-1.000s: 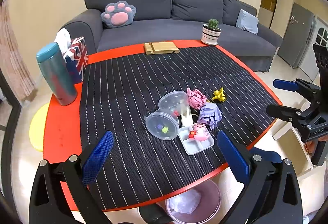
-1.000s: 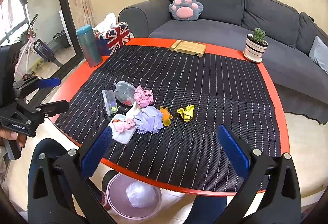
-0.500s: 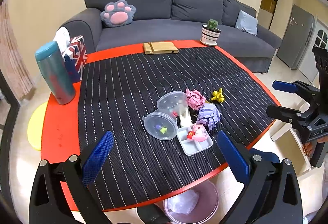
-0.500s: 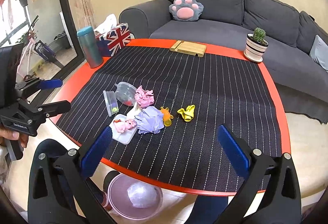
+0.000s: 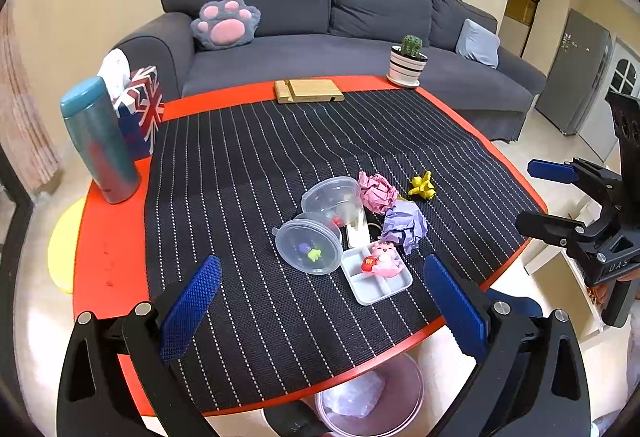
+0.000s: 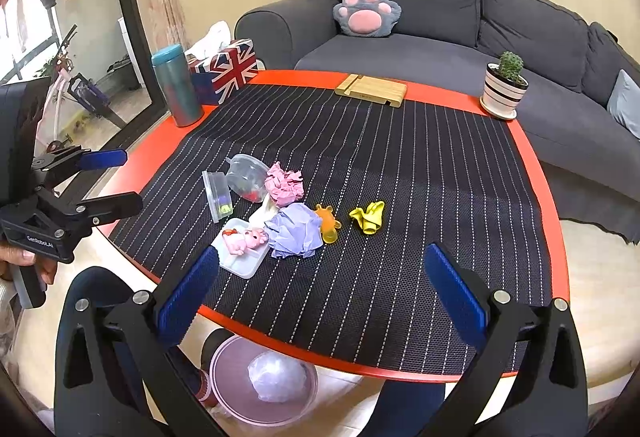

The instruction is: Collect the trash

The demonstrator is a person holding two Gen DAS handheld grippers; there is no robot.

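Note:
Trash lies in a cluster on the striped mat: a crumpled pink paper (image 5: 377, 192) (image 6: 284, 184), a crumpled purple paper (image 5: 404, 225) (image 6: 295, 231), a yellow scrap (image 5: 422, 187) (image 6: 368, 217), an orange piece (image 6: 329, 223), two clear plastic tubs (image 5: 310, 245) (image 6: 246, 177) and a white tray (image 5: 376, 277) (image 6: 244, 251) with a pink toy. A pink bin (image 5: 370, 399) (image 6: 262, 383) stands on the floor under the table's near edge. My left gripper (image 5: 320, 301) (image 6: 108, 179) is open and empty, near the front edge. My right gripper (image 6: 320, 293) (image 5: 546, 197) is open and empty, also short of the cluster.
A teal flask (image 5: 100, 141) and a Union Jack tissue box (image 5: 140, 109) stand at the table's left. A wooden stand (image 5: 308, 91) and a potted cactus (image 5: 408, 61) sit at the far edge. A grey sofa (image 5: 320, 37) is behind.
Both views have shifted only slightly; the left gripper has eased a little to the right. Both grippers stay open and nothing on the table has moved.

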